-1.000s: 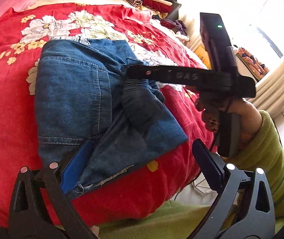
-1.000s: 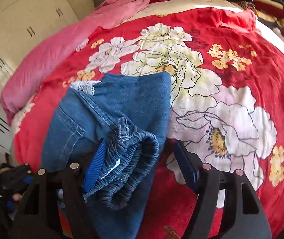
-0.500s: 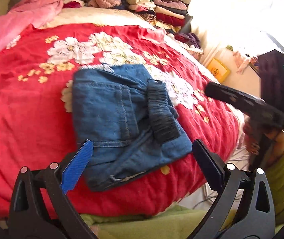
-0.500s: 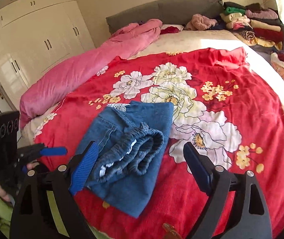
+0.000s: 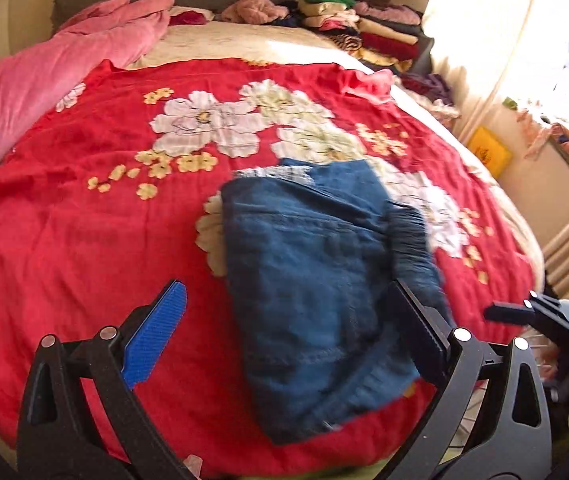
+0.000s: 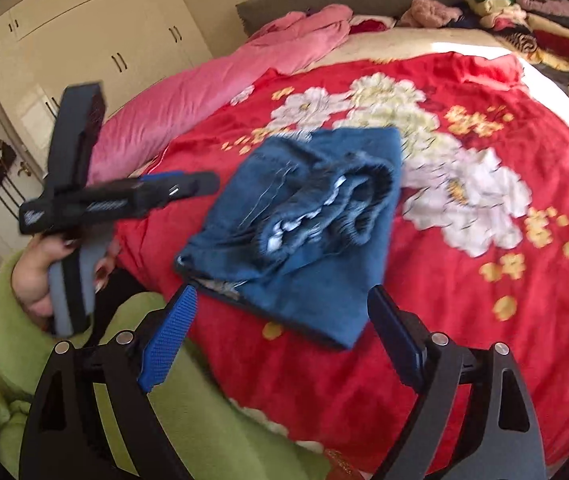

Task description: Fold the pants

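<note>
Pants (image 5: pixel 316 280) lie folded near the blanket's (image 5: pixel 84 240) front edge, both claws gaping, holding nothing.

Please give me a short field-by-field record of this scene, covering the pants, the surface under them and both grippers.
pants: blue denim pants, folded into a compact bundle, elastic waistband bunched on top
surface: red floral blanket on a bed
left gripper: open, nothing between its fingers, clear of the pants
right gripper: open, nothing held, near the bed's edge
background: pink quilt along the far side, stacked clothes by the headboard
person: green sleeve visible
</note>
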The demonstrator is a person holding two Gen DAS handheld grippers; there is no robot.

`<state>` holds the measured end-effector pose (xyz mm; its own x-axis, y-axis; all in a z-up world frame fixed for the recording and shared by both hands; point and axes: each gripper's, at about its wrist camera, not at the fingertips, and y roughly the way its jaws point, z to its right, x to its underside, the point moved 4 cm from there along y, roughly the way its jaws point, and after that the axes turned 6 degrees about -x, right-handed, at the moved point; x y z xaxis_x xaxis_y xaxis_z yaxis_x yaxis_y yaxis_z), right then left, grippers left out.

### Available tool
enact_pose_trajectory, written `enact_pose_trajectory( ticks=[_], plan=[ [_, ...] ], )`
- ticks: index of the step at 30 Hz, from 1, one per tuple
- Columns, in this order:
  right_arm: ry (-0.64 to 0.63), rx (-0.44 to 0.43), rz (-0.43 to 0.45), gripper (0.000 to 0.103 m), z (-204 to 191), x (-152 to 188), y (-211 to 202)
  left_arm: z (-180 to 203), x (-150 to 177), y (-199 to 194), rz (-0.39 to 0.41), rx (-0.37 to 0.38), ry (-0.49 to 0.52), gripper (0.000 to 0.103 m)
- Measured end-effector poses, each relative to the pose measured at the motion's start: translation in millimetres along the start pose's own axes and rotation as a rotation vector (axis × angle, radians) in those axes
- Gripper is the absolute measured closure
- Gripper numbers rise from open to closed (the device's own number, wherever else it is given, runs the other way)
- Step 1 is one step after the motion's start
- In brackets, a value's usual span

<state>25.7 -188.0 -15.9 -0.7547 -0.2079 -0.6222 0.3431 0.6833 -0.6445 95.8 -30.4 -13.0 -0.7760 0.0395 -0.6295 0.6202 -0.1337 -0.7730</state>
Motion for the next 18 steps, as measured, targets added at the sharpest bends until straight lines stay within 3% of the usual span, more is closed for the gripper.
enact_pose_trajectory(
  ticks=[3, 13, 15, 17, 18],
  plan=[
    [0.060, -0.033, -0.035, 0.017, -1, -1, 21, -6, -12, 17, -0.018, -0.013, -0.007, 0.026],
    [0.240, -0.100, -0.035, 0.017, 13, -29, 58, -19, -16, 65, -0.080, -0.125, 0.045, 0.028],
    [0.238, -0.100, -0.039, 0.035, 15, -35, 64, -23, -17, 68, -0.082, -0.130, 0.042, 0.028],
    [0.202, -0.080, -0.030, 0.074, 16, -43, 67, -28, -19, 70, -0.080, -0.140, 0.036, 0.027],
    [0.183, -0.098, -0.005, 0.076, 13, -47, 62, -30, -20, 71, -0.079, -0.143, 0.031, 0.027]
  ],
)
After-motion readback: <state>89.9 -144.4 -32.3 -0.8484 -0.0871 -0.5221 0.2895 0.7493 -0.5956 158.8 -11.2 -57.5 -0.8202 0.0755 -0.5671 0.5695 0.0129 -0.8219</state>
